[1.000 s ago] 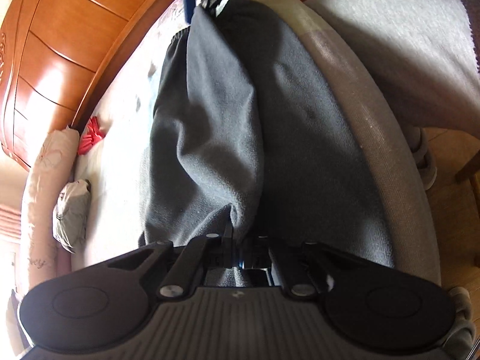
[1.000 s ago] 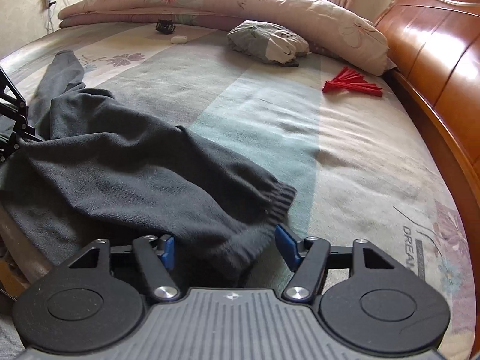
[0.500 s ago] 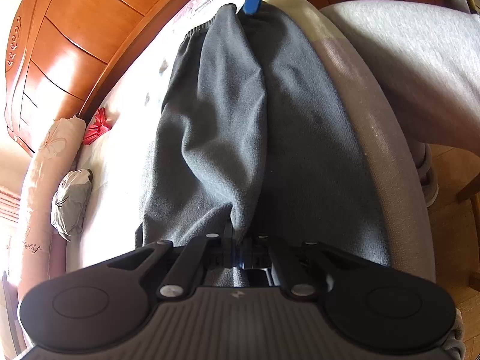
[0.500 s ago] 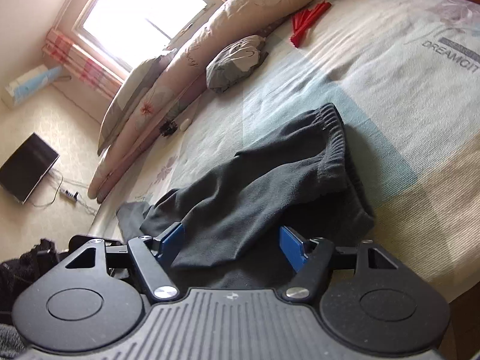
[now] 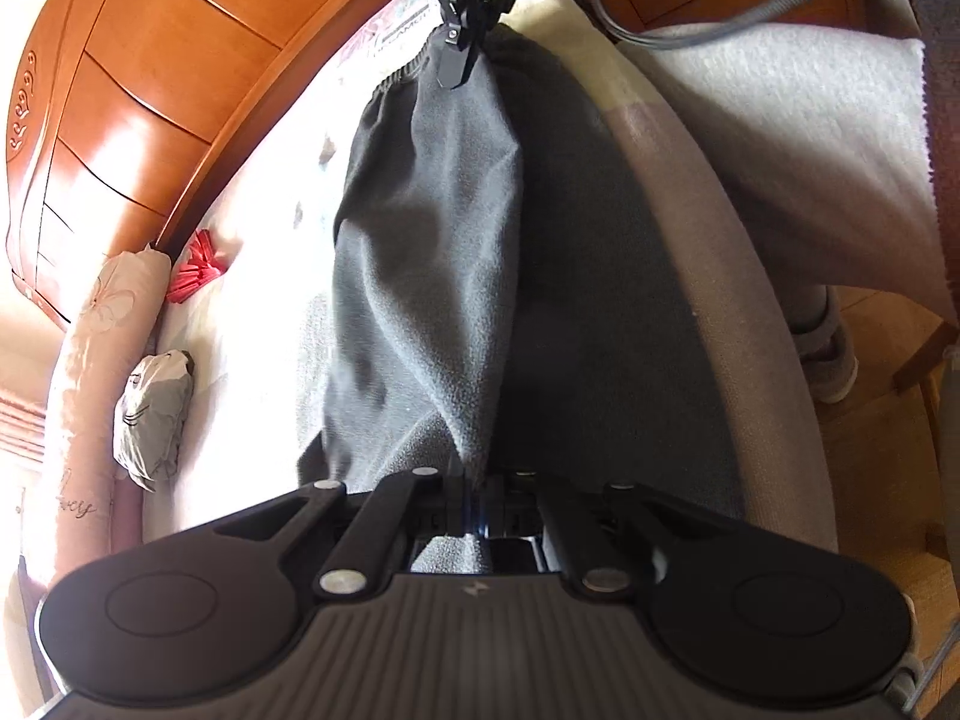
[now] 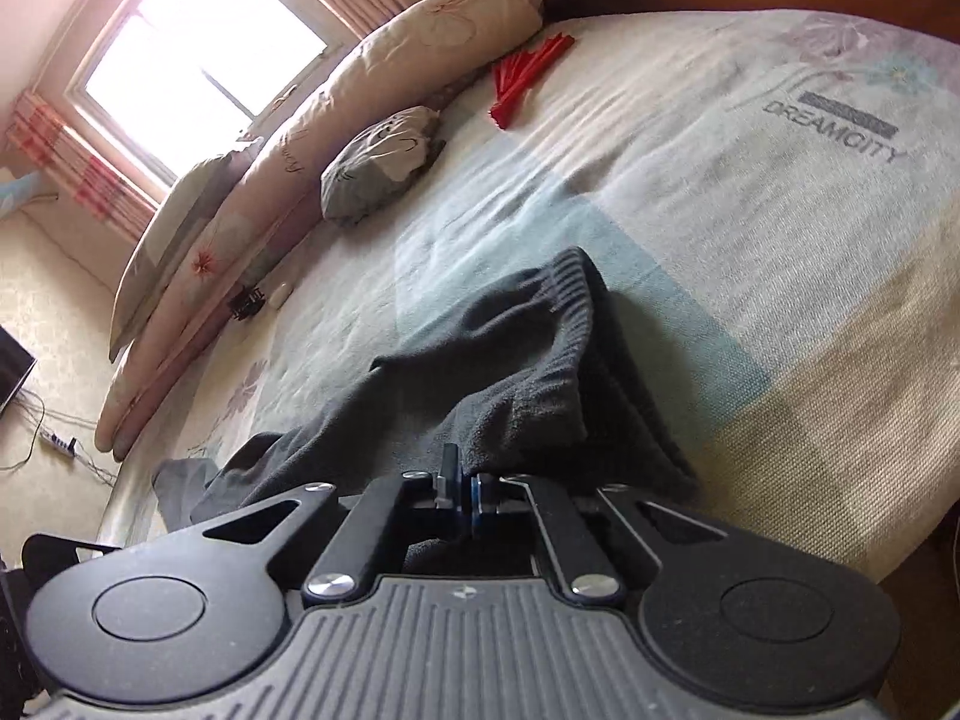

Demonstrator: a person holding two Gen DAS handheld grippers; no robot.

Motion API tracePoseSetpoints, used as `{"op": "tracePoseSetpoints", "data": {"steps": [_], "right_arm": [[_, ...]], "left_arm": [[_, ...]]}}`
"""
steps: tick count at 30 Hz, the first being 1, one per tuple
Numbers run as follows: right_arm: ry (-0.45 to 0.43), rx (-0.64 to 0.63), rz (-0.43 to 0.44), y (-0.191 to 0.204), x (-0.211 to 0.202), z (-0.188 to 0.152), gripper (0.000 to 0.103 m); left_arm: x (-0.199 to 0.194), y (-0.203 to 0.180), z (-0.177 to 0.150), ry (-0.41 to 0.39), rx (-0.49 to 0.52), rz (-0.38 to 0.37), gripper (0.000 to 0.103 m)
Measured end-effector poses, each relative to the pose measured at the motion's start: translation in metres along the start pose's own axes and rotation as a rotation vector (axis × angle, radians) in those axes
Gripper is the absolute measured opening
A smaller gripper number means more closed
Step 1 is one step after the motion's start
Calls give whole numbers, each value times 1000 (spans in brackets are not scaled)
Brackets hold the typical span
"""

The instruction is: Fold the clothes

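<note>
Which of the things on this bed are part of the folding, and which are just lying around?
Part of the job:
- dark grey trousers
- left gripper and right gripper, both clamped on them

Just lying about:
- red sticks
- small grey bundle
- long floral pillow

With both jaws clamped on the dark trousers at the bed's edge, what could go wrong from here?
1. The right gripper, whose jaws have just been closing, pinches only a small bunch near the ribbed waistband; the fabric may slip out when lifted.
2. Part of the dark trousers lies along the bed's edge; slack could slide off it.
3. The left gripper holds bunched cloth, so the fold may come out uneven.
</note>
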State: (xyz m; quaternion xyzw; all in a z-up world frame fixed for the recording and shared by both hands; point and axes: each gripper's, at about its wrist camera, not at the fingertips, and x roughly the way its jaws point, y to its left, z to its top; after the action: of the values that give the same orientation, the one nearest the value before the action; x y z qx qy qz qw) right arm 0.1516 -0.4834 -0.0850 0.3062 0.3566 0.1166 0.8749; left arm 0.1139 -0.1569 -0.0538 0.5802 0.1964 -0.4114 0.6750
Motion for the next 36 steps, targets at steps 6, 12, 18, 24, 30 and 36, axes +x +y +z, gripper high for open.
{"op": "tracePoseSetpoints", "data": {"steps": [6,12,18,24,30,36], "right_arm": [[50,-60,-61,-2,-5,0,4],[86,-53,-124,-15,4,-11,3],[68,-87,-153,-12,0,-9,3],[83,-103,-168,-9,1,-13,4],[91,-101,-170,-9,-1,-18,4],[80,-75,-166,-11,-7,-22,4]], "left_arm": [[-12,-2,5,17,37,-72,1],[7,-20,13,21,74,-135,1],[7,-17,20,-2,43,-166,1],[14,-26,16,6,32,-195,1],[10,-22,9,2,10,-198,1],[6,-20,7,5,-3,-207,1]]}}
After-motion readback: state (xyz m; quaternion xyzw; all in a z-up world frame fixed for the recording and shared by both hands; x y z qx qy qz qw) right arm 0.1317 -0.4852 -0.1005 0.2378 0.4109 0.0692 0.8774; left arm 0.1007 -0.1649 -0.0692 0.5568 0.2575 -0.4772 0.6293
